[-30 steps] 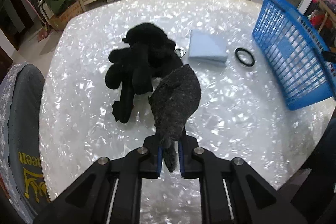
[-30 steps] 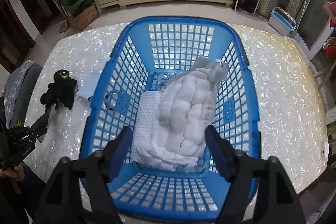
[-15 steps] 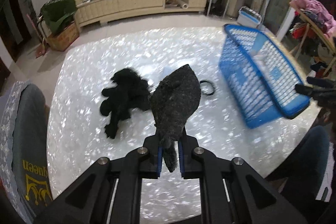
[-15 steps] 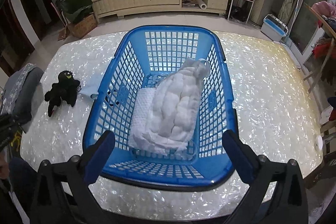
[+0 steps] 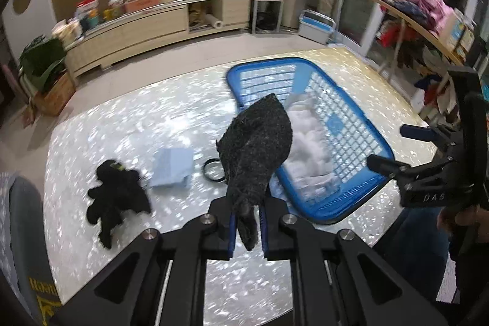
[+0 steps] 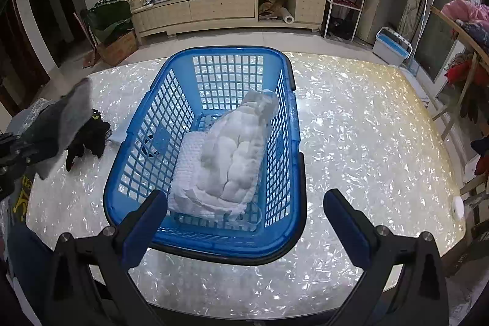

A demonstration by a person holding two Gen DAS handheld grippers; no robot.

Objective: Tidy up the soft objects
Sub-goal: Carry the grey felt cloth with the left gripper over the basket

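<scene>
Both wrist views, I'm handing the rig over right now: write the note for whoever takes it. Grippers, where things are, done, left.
Left gripper: shut on the dark grey fuzzy sock, held in the air above the table, just short of the blue basket.
Right gripper: open, empty, at the basket's near rim.
Done: white quilted bundle and a white folded cloth lie in the basket.
Left: drop the sock in the basket, then probably the black plush toy and the light blue folded cloth, both on the table left of the basket. A black ring lies beside the cloth.
</scene>
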